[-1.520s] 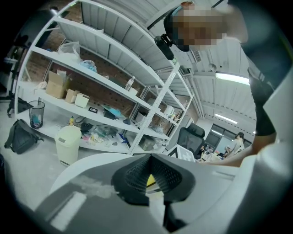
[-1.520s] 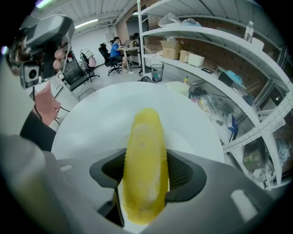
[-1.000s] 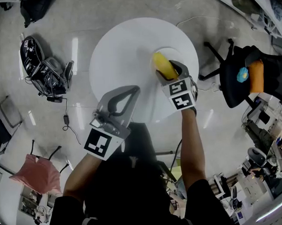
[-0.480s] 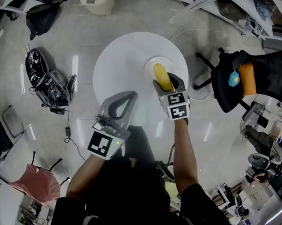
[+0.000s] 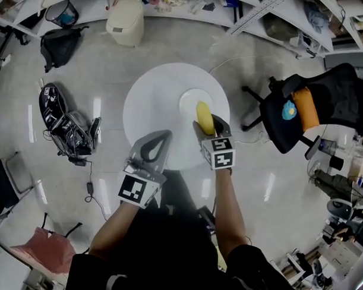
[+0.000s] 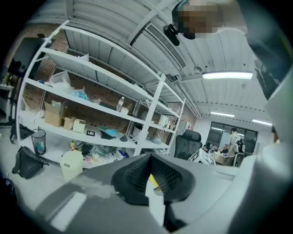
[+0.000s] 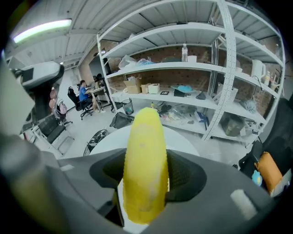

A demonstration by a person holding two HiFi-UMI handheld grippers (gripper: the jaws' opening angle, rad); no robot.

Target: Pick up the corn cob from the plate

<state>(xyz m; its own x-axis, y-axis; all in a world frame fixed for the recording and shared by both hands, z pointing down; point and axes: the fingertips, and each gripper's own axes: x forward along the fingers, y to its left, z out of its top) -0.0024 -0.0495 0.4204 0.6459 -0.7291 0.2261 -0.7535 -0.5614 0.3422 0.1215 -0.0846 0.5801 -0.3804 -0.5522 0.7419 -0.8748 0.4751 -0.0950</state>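
My right gripper has its jaws clamped on either side of the corn cob. The cob sticks out past the tips and is held over the near edge of the plate on the round white bench. My left gripper hangs just beside it over the bench's near rim. Its jaws are drawn together at the tips with nothing between them.

Around the bench, a black office chair with an orange cushion stands to the right. A black case trailing cables lies on the floor to the left. A cream bin and a black bag sit farther off.

The head view barely shows the white shelving, which only the gripper views show in full. The right gripper view also takes in a seated person at a desk, and the left gripper view a person standing far off. Through the left jaws' narrow gap I see a sliver of the yellow cob.
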